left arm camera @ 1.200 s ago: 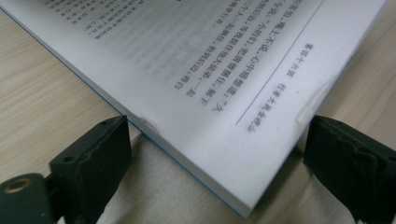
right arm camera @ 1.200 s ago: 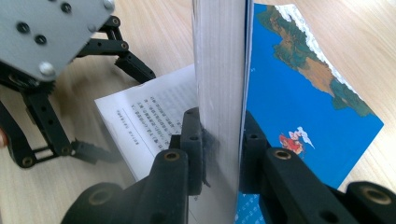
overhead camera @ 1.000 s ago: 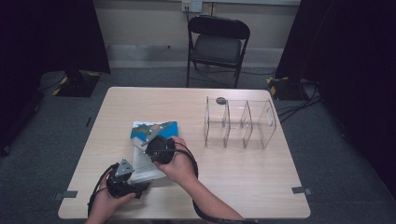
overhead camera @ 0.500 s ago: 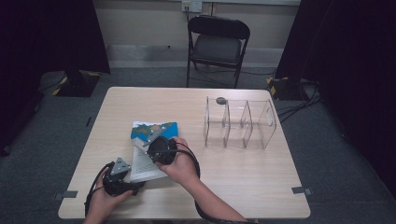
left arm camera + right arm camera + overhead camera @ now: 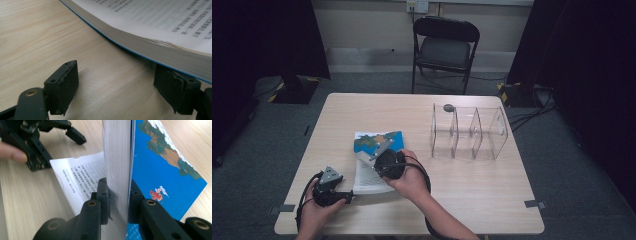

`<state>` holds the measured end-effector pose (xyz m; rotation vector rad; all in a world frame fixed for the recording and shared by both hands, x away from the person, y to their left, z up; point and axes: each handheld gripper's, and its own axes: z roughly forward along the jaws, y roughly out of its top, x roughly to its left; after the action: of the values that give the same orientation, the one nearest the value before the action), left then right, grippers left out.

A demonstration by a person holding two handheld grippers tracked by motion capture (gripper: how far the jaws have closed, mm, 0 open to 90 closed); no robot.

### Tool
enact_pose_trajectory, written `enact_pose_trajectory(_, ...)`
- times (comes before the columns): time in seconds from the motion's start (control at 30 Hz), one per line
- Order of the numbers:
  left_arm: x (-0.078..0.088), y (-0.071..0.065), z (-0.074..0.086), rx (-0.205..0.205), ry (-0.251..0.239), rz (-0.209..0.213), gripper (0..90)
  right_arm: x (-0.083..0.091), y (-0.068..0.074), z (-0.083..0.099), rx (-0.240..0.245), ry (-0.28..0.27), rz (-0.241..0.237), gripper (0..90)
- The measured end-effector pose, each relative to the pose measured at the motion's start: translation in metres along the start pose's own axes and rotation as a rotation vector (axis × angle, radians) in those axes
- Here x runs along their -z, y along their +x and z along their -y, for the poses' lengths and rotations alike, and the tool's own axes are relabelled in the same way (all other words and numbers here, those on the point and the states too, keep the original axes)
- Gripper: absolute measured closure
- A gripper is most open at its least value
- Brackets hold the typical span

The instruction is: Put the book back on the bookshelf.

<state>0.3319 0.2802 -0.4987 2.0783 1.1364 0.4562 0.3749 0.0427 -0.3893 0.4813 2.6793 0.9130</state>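
— Since a second ago the left tongs (image 5: 348,196) have slid leftward off the book (image 5: 377,160), haven't they?

— Yes, and their jaws have just been closing. From above they lie at the bench's (image 5: 472,200) near left edge, just beside the book's lower left corner. Their own camera adds what the high view can't: the jaws are partly apart with bare wood between them, one jaw tucked under the book's overhanging page edge.

— And the right tongs (image 5: 119,202)?

— Clamped on a thick stack of pages standing on edge, which the right gripper view makes plain; from above, the hand (image 5: 412,177) hides that grip.

— Where is the book?

— Open, left of the bench's middle, blue cover up at its far end. A clear three-part rack (image 5: 469,132) stands well apart to the right.
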Motion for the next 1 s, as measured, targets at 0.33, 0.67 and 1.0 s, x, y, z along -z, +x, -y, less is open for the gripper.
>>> enact_pose_trajectory(0.33,-0.005,-0.004,-0.002,-0.032,-0.026,0.057,19.4,-0.015,0.014,0.008,0.017,0.012,-0.004,76.5)
enact_pose_trajectory(0.67,-0.008,-0.011,-0.004,-0.07,-0.014,0.035,18.2,-0.029,0.024,0.019,0.05,0.054,-0.017,74.2)
enact_pose_trajectory(1.0,-0.008,-0.011,-0.003,-0.071,-0.016,0.035,18.1,-0.036,0.025,0.025,0.032,0.05,-0.082,63.8)
